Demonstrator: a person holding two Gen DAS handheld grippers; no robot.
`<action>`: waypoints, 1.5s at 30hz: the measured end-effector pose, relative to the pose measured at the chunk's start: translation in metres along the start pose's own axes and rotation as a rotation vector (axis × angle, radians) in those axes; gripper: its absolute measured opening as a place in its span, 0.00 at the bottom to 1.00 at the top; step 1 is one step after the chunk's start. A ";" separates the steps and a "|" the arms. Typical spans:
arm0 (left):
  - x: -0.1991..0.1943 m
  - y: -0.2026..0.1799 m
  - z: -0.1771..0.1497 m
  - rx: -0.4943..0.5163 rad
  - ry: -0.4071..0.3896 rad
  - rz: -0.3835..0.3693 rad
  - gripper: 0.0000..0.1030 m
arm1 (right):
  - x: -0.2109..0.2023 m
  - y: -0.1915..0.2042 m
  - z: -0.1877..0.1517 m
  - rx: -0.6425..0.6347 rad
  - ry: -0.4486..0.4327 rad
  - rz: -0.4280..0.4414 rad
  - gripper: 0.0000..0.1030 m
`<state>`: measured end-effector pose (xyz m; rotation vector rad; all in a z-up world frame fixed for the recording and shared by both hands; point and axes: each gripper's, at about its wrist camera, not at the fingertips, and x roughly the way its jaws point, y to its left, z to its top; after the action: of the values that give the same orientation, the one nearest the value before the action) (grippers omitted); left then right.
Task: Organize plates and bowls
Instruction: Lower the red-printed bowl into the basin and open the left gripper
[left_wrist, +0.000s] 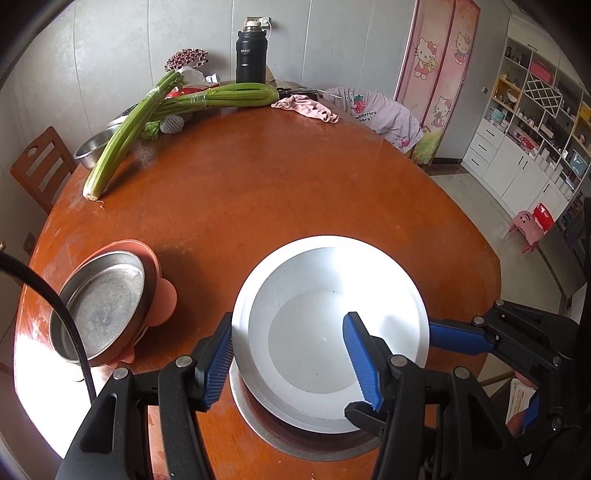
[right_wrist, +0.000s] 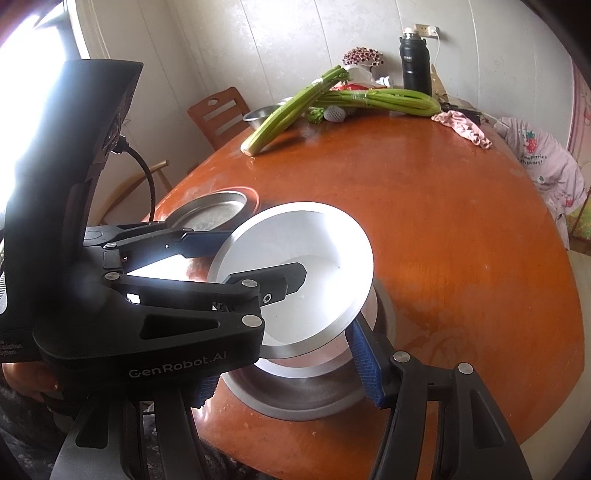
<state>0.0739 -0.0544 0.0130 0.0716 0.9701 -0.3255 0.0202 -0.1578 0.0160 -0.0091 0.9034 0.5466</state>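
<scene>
From the left wrist: left gripper (left_wrist: 291, 360) pinching white plate (left_wrist: 332, 288) across its near rim, tilted above steel plate (left_wrist: 295, 441) for stacking; from the right wrist: right gripper (right_wrist: 288, 373) clamping the opposite rim, sharing load.

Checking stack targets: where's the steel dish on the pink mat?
In the left wrist view, the steel dish sits on the pink mat at the table's left edge, left of the white plate.

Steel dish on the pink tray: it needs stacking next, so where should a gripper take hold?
Probably by the upright rim wall of the steel dish, one finger inside, one outside, coming from above. The pink tray surrounds its base, so a low side grip looks blocked.
</scene>
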 end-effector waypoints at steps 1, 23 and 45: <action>0.001 0.000 0.000 -0.001 0.003 -0.001 0.56 | 0.000 0.000 0.000 -0.001 0.003 -0.003 0.62; 0.020 0.001 -0.008 0.014 0.044 -0.012 0.56 | 0.015 0.003 -0.008 -0.032 0.056 -0.052 0.62; 0.022 0.008 -0.008 0.015 0.039 -0.037 0.56 | 0.014 0.007 -0.011 -0.071 0.069 -0.111 0.62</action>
<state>0.0816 -0.0502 -0.0103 0.0738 1.0085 -0.3662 0.0160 -0.1479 0.0000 -0.1422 0.9445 0.4772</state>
